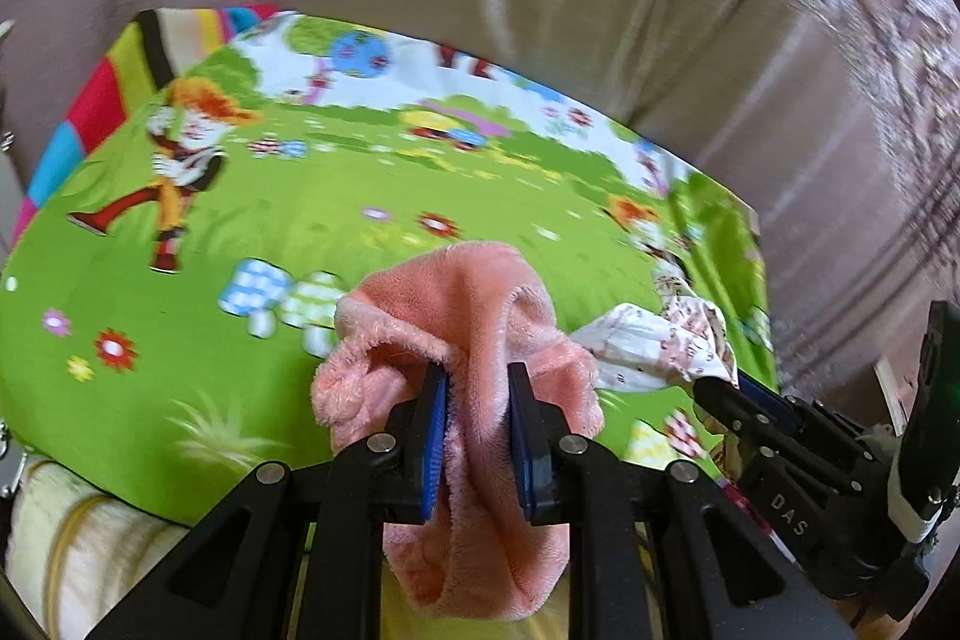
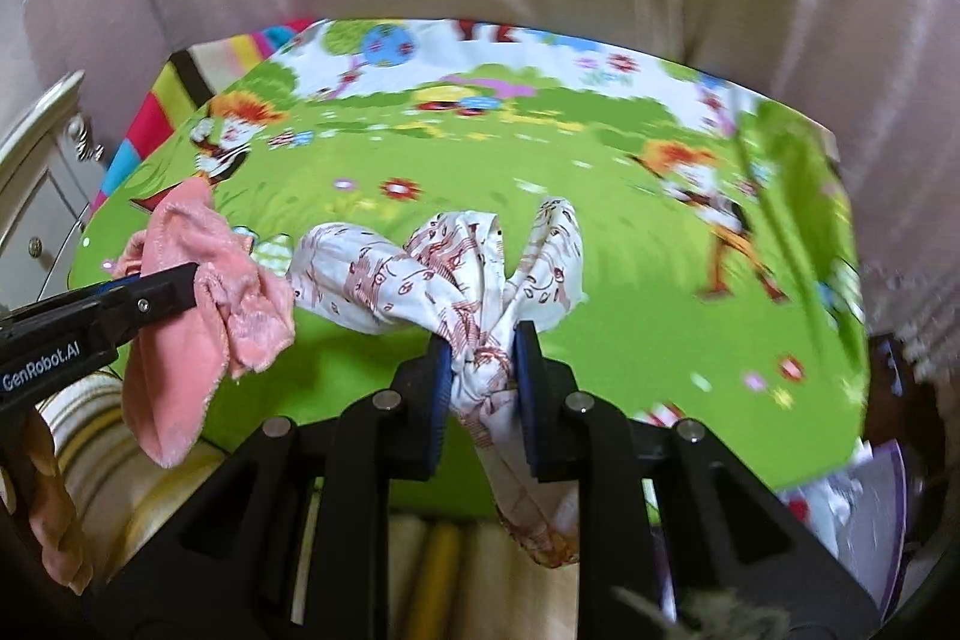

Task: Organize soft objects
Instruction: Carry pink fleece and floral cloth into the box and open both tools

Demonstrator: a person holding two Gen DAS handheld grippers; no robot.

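Pink cloth (image 1: 462, 334): bunched between the left gripper (image 1: 477, 403) pads, clamped, ends dangling.
Printed cloth (image 2: 456, 274): pinched in the right gripper (image 2: 483, 370), just beside.
Green sheet (image 1: 300, 220): beneath and ahead; lower each bundle separately, avoid tangling.

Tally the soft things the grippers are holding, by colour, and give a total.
Pink: 1, the pink fleece cloth clamped in the left gripper.
White with red print: 1, the printed white cloth clamped in the right gripper.
Total: 2 held cloths, both above the green cartoon sheet.
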